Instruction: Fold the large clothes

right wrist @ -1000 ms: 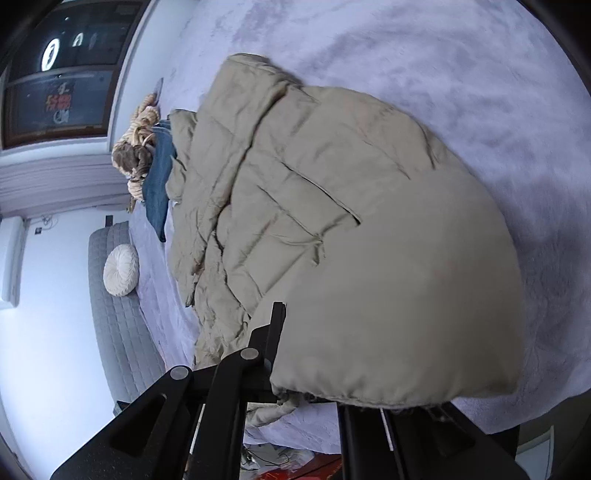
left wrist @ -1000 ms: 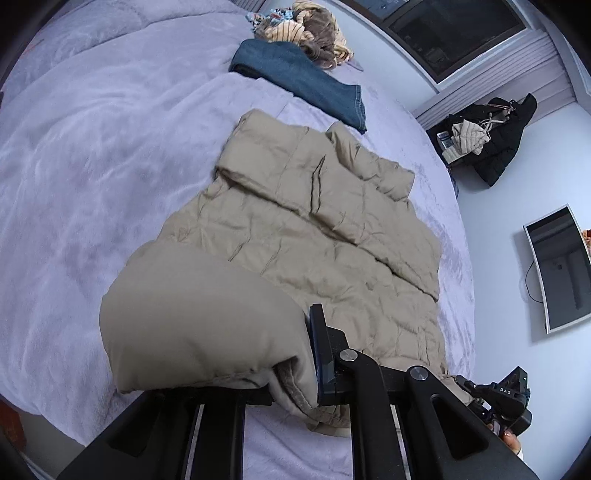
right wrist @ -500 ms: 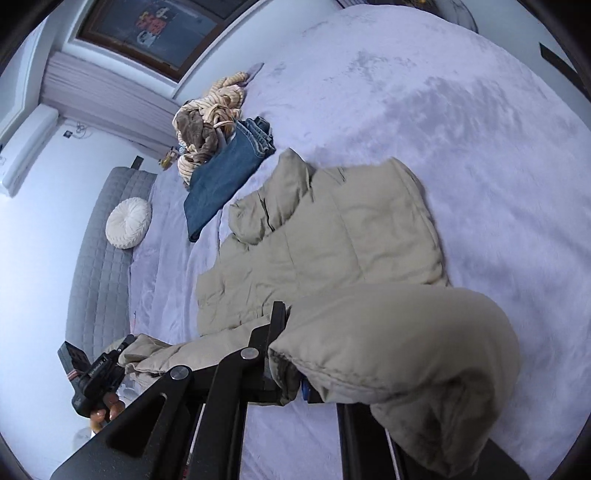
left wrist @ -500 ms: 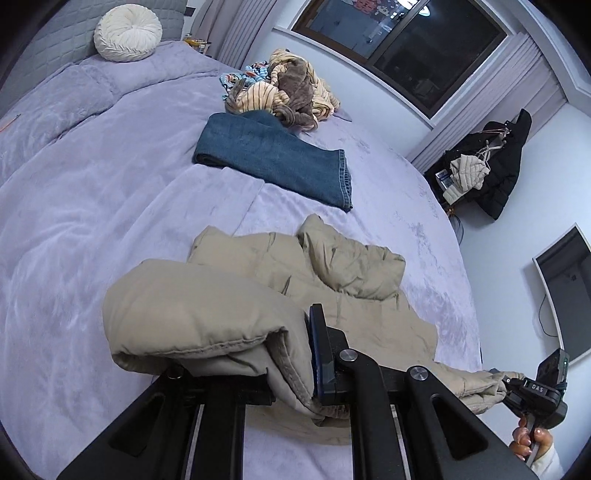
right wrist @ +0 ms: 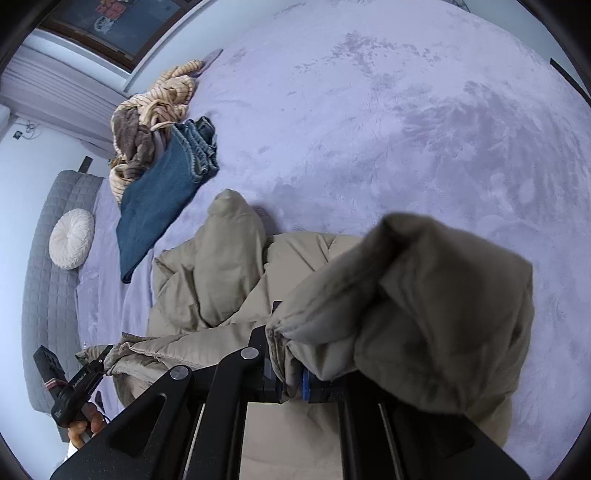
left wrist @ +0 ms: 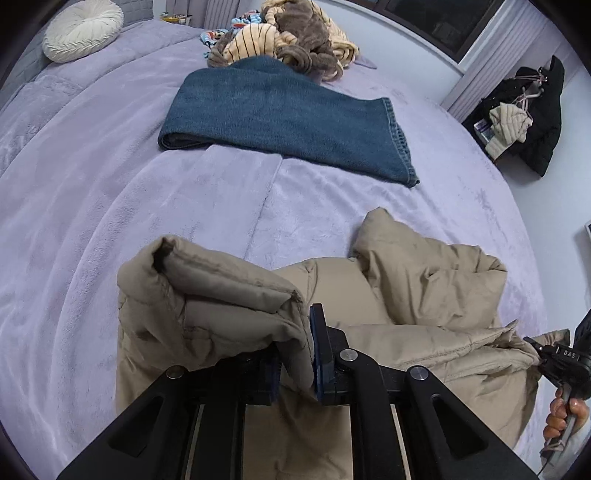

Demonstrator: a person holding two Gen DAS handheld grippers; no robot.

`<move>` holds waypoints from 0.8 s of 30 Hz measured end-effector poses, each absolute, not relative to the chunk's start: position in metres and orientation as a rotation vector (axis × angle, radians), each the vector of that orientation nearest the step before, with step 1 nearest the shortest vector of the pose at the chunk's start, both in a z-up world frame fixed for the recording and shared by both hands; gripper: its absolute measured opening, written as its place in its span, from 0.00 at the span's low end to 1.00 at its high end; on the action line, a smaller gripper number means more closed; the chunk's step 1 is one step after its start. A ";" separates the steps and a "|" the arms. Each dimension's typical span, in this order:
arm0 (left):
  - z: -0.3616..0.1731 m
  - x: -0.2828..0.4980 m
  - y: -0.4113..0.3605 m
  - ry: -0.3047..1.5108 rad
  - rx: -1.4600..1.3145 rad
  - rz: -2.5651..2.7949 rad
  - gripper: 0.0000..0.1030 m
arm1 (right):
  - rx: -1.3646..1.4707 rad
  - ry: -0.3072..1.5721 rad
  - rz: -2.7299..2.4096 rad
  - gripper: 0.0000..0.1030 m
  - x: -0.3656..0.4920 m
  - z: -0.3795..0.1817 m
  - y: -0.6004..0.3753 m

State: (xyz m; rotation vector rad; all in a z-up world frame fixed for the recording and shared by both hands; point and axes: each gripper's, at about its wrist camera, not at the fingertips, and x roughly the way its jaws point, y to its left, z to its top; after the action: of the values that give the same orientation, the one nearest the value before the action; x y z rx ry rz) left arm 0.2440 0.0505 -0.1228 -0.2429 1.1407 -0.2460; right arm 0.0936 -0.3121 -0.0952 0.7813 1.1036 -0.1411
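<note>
A beige puffer jacket point(left wrist: 424, 295) lies on the lilac bed cover point(left wrist: 110, 206), its lower part doubled over the rest. My left gripper point(left wrist: 295, 354) is shut on one bunched corner of the jacket's hem, which drapes over its fingers. My right gripper point(right wrist: 291, 376) is shut on the other corner of the jacket point(right wrist: 424, 314), and the fabric hangs over its right finger. Each view shows the other gripper pinching the taut hem: the right gripper point(left wrist: 535, 349) at the far right, the left gripper point(right wrist: 105, 354) at the lower left, each held by a hand.
Folded blue jeans point(left wrist: 288, 118) lie beyond the jacket. A heap of striped and brown clothes point(left wrist: 288, 40) sits behind them. A round white cushion point(left wrist: 83, 29) rests by the grey headboard point(right wrist: 44, 258). Dark coats point(left wrist: 532, 114) hang at the right wall.
Both grippers have carried the jacket's hem away from the bed's near edge towards the collar, doubling the jacket over itself. The jeans and clothes heap now appear much closer.
</note>
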 end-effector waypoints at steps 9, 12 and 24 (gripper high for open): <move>-0.113 0.233 0.053 1.065 -0.170 -0.201 0.87 | 0.744 1.083 -0.062 0.56 0.095 -0.090 -0.312; -0.103 0.230 0.059 1.030 -0.169 -0.180 0.87 | 0.733 1.039 -0.037 0.83 0.092 -0.080 -0.311; -0.122 0.209 -0.012 1.040 0.000 -0.377 0.67 | 0.438 1.188 -0.044 0.12 0.104 -0.095 -0.262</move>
State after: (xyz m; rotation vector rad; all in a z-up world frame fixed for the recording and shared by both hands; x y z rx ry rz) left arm 0.2093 -0.0119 -0.1220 0.0001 1.0403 -0.3774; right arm 0.1044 -0.2623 -0.0948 0.4375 1.1880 -0.0442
